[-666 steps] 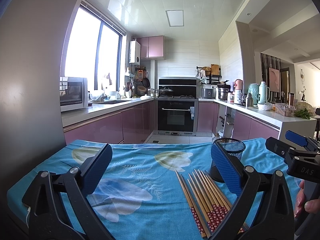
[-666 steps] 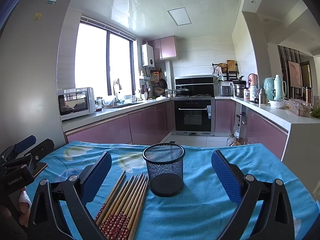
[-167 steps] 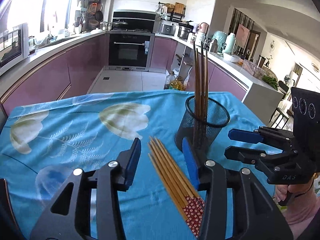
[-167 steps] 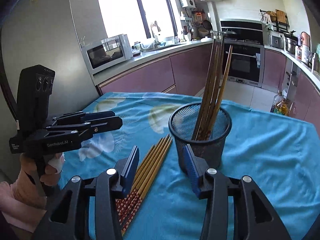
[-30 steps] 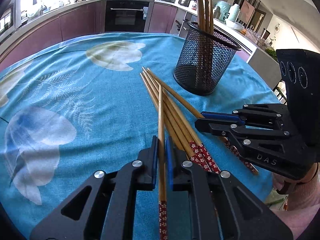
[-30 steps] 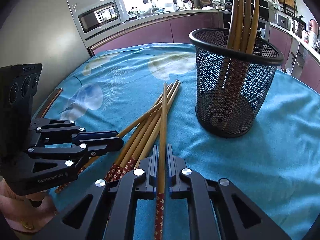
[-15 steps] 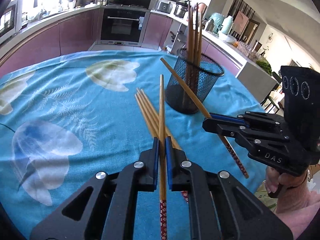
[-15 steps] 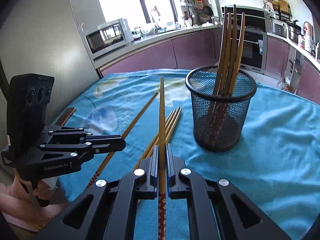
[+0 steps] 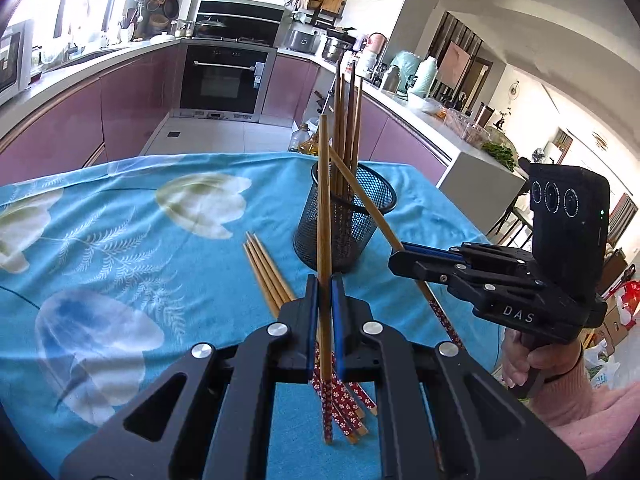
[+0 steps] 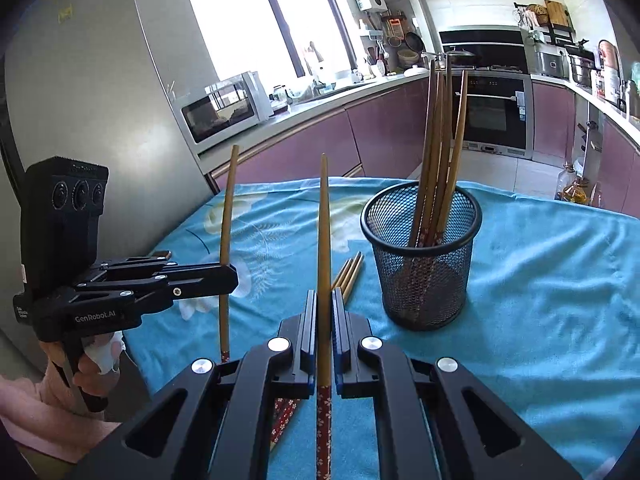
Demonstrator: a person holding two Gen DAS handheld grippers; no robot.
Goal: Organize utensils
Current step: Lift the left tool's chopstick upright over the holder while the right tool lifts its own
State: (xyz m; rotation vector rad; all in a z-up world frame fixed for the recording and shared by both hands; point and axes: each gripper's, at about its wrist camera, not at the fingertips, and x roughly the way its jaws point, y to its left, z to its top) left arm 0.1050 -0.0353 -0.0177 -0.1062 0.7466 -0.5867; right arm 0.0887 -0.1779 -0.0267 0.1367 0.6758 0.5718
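Two chopsticks are lifted: the left hand-held gripper [image 9: 324, 292] pinches one chopstick [image 9: 323, 216], the right hand-held gripper [image 10: 324, 312] pinches another chopstick [image 10: 323, 240]. Loose chopsticks [image 9: 266, 272] lie on the counter [image 9: 120, 240] beside the mesh cup [image 10: 420, 256]. Only the right wrist view shows "GenRobot.AI"; only the left shows "DAS".

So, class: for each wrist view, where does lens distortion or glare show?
Left wrist view: fisheye bends the counter edge, dark vignette in the corners. Right wrist view: window blown out white; fridge side bows.
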